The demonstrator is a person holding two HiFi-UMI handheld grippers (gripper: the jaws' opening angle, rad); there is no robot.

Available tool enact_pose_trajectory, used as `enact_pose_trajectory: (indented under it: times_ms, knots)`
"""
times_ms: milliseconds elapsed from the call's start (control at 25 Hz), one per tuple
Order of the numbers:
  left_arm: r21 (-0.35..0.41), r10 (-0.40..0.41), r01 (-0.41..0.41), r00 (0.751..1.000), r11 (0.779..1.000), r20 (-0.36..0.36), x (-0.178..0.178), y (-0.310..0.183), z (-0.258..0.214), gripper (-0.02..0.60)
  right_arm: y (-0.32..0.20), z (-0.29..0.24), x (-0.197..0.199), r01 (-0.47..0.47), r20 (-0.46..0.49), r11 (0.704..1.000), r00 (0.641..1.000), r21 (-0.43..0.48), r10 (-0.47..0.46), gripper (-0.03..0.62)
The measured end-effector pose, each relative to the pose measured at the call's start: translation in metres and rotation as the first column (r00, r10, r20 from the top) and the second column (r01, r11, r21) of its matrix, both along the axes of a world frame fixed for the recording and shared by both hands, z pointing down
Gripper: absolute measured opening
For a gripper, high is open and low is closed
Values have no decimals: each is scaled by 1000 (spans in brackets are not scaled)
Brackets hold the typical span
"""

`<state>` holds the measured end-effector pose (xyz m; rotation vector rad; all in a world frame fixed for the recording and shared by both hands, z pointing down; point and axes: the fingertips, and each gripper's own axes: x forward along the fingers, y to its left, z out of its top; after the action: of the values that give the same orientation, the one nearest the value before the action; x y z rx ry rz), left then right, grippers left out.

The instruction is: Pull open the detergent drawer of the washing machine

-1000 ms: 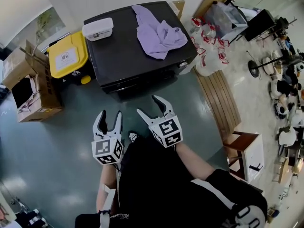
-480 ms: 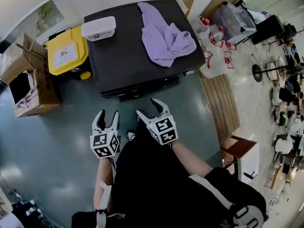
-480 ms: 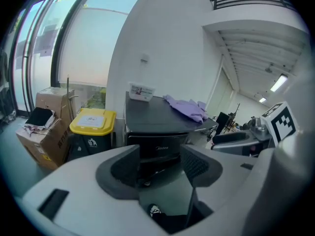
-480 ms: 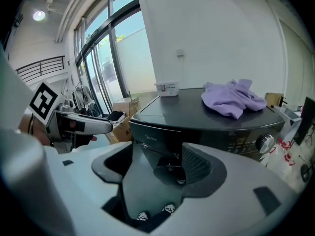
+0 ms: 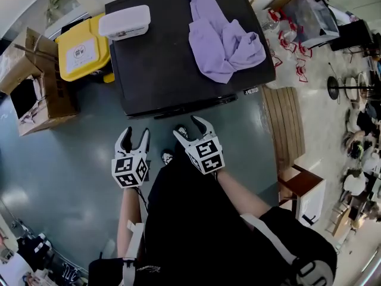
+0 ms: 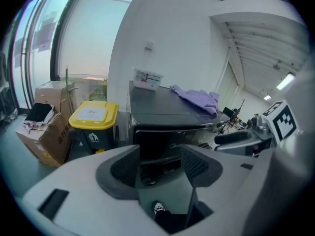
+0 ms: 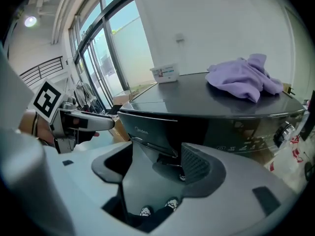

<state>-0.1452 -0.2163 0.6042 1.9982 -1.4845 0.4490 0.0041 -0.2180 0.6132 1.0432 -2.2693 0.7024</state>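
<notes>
Moved in on the washing machine (image 5: 178, 52) over the last second; front edge now just beyond the right gripper (image 5: 189, 128) at 12 o'clock. Holding both sets of jaws apart and empty, left gripper (image 5: 134, 137) included. Facing the detergent drawer (image 7: 147, 132), shut, at the front panel's upper left, close ahead of the right jaws. Probably nearly within reach; hooking its lip next.

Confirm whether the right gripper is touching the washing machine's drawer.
Apart. The head view shows floor between the right gripper and the washing machine; its jaws stand open, empty.
</notes>
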Motion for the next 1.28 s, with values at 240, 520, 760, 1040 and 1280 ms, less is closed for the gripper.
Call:
enact_pose_trajectory:
  times_ms: [240, 520, 760, 1040, 1280]
  knots:
    - [39, -8, 8, 1000, 999, 0, -9, -14, 11, 261, -10, 11, -7, 12, -7, 1000, 1000, -12, -12, 311]
    - [70, 9, -7, 1000, 998, -17, -5, -21, 23, 261, -23, 19, -6, -33, -2, 999, 999, -6, 33, 305]
    - [93, 28, -28, 1000, 995, -6, -5, -20, 25, 261, -35, 16, -4, -63, 4, 998, 998, 19, 63, 299]
    - [113, 13, -15, 1000, 994, 12, -8, -27, 22, 261, -42, 13, -8, -77, 17, 997, 997, 30, 77, 291]
    - [121, 15, -15, 1000, 993, 2, -6, -36, 20, 261, -44, 13, -9, -98, 12, 995, 995, 33, 98, 284]
